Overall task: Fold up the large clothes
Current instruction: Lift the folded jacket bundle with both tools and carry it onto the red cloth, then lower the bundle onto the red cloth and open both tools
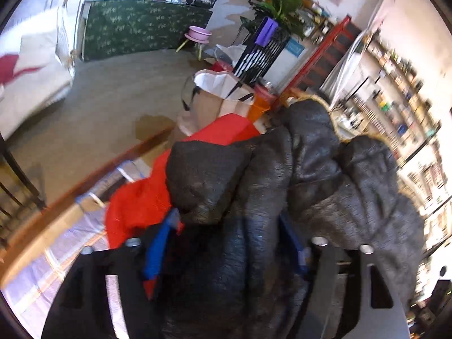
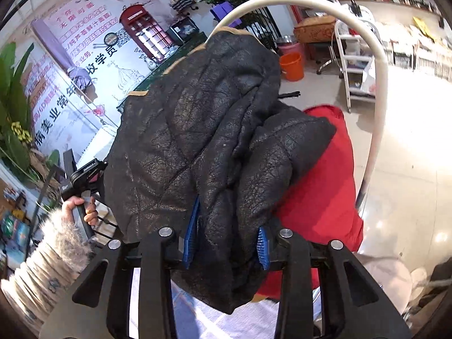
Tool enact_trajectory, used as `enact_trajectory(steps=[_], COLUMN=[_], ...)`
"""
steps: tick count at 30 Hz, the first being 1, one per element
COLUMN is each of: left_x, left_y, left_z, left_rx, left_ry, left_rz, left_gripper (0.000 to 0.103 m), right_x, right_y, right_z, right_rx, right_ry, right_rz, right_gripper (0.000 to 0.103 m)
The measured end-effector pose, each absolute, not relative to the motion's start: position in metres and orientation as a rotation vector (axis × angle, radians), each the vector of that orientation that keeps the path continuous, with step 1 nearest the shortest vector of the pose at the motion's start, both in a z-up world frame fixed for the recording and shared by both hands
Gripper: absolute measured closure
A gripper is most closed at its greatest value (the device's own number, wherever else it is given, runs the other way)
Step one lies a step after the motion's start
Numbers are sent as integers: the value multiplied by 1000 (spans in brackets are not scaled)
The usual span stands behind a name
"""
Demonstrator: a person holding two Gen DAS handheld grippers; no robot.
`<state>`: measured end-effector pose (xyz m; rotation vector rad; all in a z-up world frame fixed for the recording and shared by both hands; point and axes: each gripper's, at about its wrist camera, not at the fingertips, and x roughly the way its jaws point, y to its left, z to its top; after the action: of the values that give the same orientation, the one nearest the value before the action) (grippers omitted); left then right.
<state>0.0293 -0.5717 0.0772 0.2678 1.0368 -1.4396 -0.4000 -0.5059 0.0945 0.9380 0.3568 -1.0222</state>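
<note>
A big black puffy jacket (image 1: 296, 175) with tan lining fills both views, bunched and lifted above the table. My left gripper (image 1: 226, 243) is shut on a thick fold of it, with the blue pads (image 1: 158, 251) pressed against the fabric. My right gripper (image 2: 226, 237) is shut on another fold of the black jacket (image 2: 197, 130), one blue pad (image 2: 190, 234) on each side. A red garment (image 1: 135, 200) lies under the jacket; it also shows in the right wrist view (image 2: 319, 186). The left hand-held gripper body (image 2: 84, 175) shows at the left of the right wrist view.
The table (image 1: 42, 254) has a brown edge and a pale plastic cover. A paper bag (image 1: 214, 104), an orange bucket (image 2: 292, 66) and a black striped stand (image 1: 260, 56) are on the floor beyond. A white curved tube (image 2: 378, 65) arches at the right. Shelves (image 1: 401, 107) line the wall.
</note>
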Motion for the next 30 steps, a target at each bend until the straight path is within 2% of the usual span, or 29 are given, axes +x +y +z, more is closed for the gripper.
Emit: enact_trajectory(steps=[4, 7, 14, 18, 19, 20, 25, 30], left_x=[62, 56, 46, 23, 18, 9, -47, -101], left_y=[-581, -582, -542, -513, -507, -498, -470, -452], left_z=[68, 80, 156, 189, 197, 204, 218, 218], left_rx=[270, 312, 304, 392, 424, 463, 724, 894], left_ry=[1072, 993, 819, 798, 782, 747, 579, 568], left_rz=[-1375, -1344, -1248, -1225, -1227, -1234, -1264, -1262], left_gripper=[8, 6, 6, 6, 6, 6, 6, 6], right_x=[-401, -401, -413, -415, -420, -422, -397, -345], right_y=[-498, -497, -520, -515, -512, -507, -490, -476], right_z=[84, 88, 108, 138, 149, 164, 206, 218], right_rx=[1028, 1030, 1083, 1042, 1003, 952, 778, 714], right_ry=[316, 329, 331, 377, 382, 394, 541, 681], right_rz=[-1008, -1003, -1005, -1074, -1109, -1164, -1210, -1133], right_gripper=[60, 55, 44, 35, 24, 17, 16, 16])
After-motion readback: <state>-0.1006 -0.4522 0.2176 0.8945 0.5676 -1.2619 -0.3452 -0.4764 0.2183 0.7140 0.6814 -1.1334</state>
